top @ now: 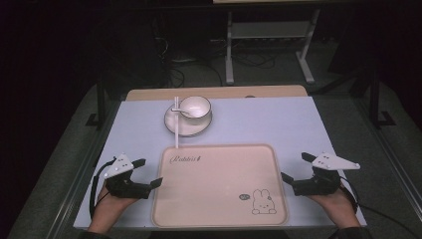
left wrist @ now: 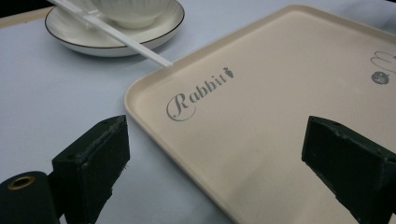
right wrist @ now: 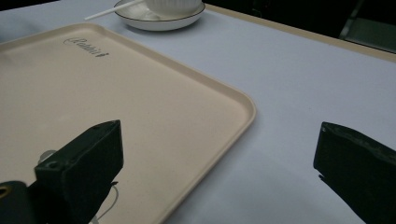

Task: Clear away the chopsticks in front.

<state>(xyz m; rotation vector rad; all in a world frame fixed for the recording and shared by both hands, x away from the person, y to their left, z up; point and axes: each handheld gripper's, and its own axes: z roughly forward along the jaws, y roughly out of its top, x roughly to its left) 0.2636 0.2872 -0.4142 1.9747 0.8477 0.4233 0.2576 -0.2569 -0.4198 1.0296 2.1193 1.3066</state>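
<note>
A cream square tray (top: pixel 219 184) with a rabbit drawing and the word "Rabbit" lies at the table's near middle. Behind it a white bowl (top: pixel 195 106) sits on a white saucer (top: pixel 185 127), and a white stick (top: pixel 176 127) leans from the bowl toward the tray. My left gripper (top: pixel 151 172) rests open just left of the tray, its jaws straddling the tray's left edge (left wrist: pixel 154 126). Open too, my right gripper (top: pixel 296 168) sits at the tray's right edge (right wrist: pixel 233 121). Nothing is between either pair of jaws.
The pale blue table (top: pixel 278 122) has bare room on both sides of the saucer and behind the tray. A wooden strip (top: pixel 219 92) runs along the far edge. Beyond stand a metal frame (top: pixel 268 45) and cables on a dark floor.
</note>
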